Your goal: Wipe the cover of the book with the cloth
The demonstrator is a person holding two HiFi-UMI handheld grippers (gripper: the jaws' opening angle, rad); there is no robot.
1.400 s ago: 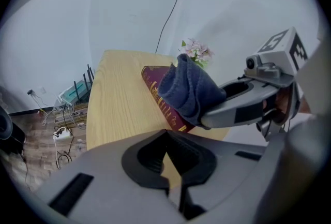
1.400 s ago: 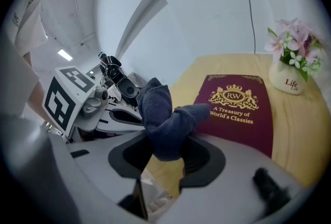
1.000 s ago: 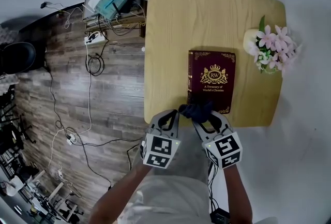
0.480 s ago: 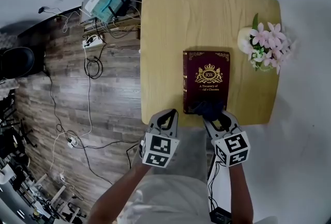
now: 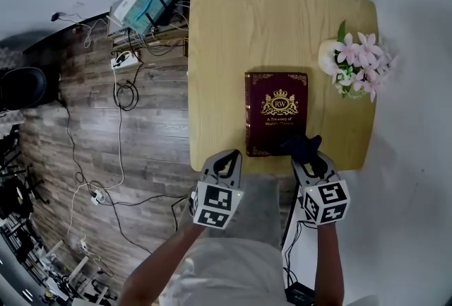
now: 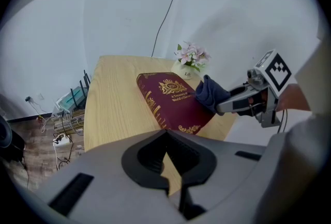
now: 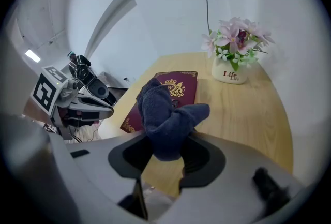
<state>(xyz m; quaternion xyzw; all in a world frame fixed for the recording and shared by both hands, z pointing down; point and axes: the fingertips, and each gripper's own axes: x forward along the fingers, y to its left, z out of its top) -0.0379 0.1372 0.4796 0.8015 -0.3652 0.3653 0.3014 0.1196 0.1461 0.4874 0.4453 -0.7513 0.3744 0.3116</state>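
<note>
1. Since one second ago, the right gripper [image 5: 306, 156] has carried the cloth [image 5: 304, 147] sideways along the near edge of the book [image 5: 275, 110], from the near left corner to the near right corner. The left gripper [image 5: 227, 165] has stayed at the near edge of the table [image 5: 233, 29].
2. From the head view, the dark red book lies flat and closed on the wooden table, cover up with gold print. The dark blue cloth covers its near right corner. This view does not show how the tongs grip it.
3. The right gripper view shows this: the two jaws pinch the bunched cloth [image 7: 168, 114] between them, and the cloth stands up in a lump in front of the book's cover [image 7: 173, 86].
4. The left gripper view shows its own jaws pressed together with nothing between them. Its tips are apart from the book, just beside its near left corner.
5. From the left gripper view, the cloth [image 6: 209, 93] is seen side-on at the right edge of the cover. I cannot tell whether it presses on the cover.
6. A white pot of pink flowers [image 5: 353, 66] stands near the far right corner of the book, apart from it. Only the right gripper view shows the word "Life" on the pot.
7. Only the head view shows the wooden floor [image 5: 148, 128] with cables beside the table.
</note>
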